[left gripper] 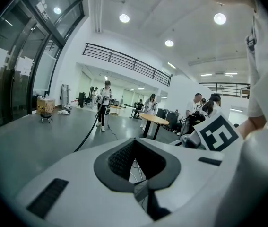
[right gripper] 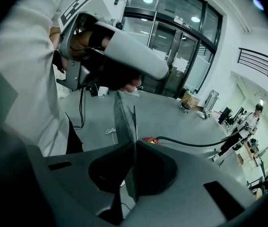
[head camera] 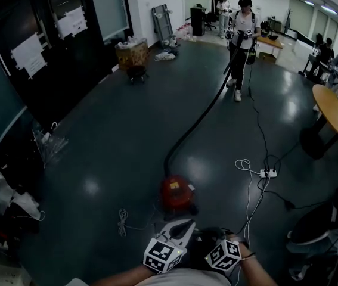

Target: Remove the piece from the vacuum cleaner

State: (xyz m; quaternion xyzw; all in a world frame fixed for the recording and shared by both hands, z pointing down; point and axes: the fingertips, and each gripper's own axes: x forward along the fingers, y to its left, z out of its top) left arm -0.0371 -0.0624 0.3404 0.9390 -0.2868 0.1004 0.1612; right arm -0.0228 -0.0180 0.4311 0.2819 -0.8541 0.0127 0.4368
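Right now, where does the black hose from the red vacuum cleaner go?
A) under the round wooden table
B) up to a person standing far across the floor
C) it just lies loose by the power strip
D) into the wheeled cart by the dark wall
B: in the head view the black hose curves away from the red vacuum cleaner across the floor and ends in the hands of the standing person.

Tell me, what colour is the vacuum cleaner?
The vacuum cleaner is red; the head view shows it best.
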